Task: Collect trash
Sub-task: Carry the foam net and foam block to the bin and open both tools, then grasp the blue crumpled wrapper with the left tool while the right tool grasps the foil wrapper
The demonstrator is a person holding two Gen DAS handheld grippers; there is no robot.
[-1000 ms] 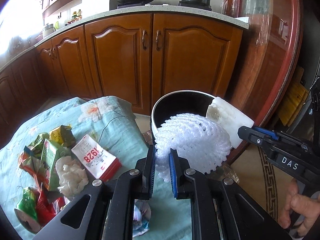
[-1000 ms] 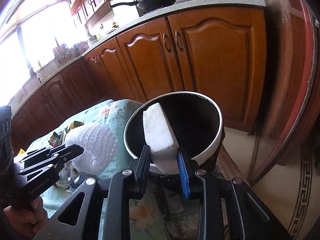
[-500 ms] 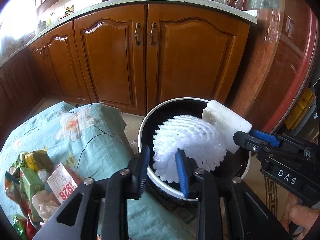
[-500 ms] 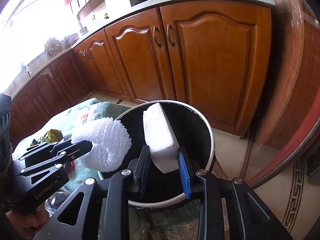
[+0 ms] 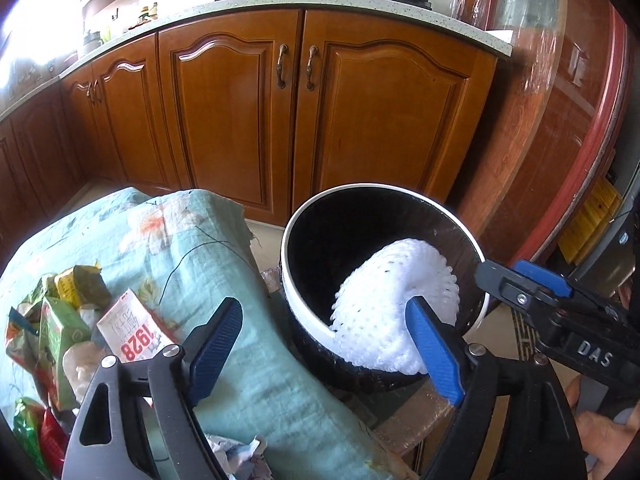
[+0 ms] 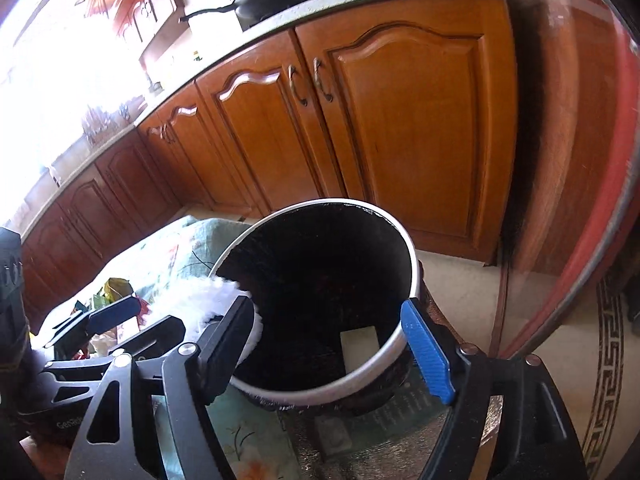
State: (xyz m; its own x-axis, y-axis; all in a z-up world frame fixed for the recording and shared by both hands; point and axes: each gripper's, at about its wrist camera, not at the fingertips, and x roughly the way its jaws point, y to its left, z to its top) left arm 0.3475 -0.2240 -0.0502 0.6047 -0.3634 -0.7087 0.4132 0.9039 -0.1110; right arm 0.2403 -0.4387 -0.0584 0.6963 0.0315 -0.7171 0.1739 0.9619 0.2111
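A black bin with a white rim (image 5: 308,312) (image 6: 392,344) stands beside the cloth-covered table. My left gripper (image 5: 324,344) is open, its jaws wide apart just before the bin. A white foam net (image 5: 392,304) lies across the bin's near rim, free of the jaws; it also shows in the right wrist view (image 6: 200,300). My right gripper (image 6: 332,344) is open and empty over the bin. A white foam block (image 6: 358,346) lies at the bin's bottom. The right gripper also shows at the right of the left wrist view (image 5: 532,288).
A teal flowered cloth (image 5: 192,248) covers the table. On its left lie a red-and-white 1928 packet (image 5: 132,336), green cartons (image 5: 60,320) and crumpled wrappers. Wooden kitchen cabinets (image 5: 280,120) stand behind. A round red-edged table top (image 6: 592,160) leans at the right.
Both grippers opened. The foam net dropped from my left gripper onto the bin's rim. The foam block fell from my right gripper to the bin's bottom.
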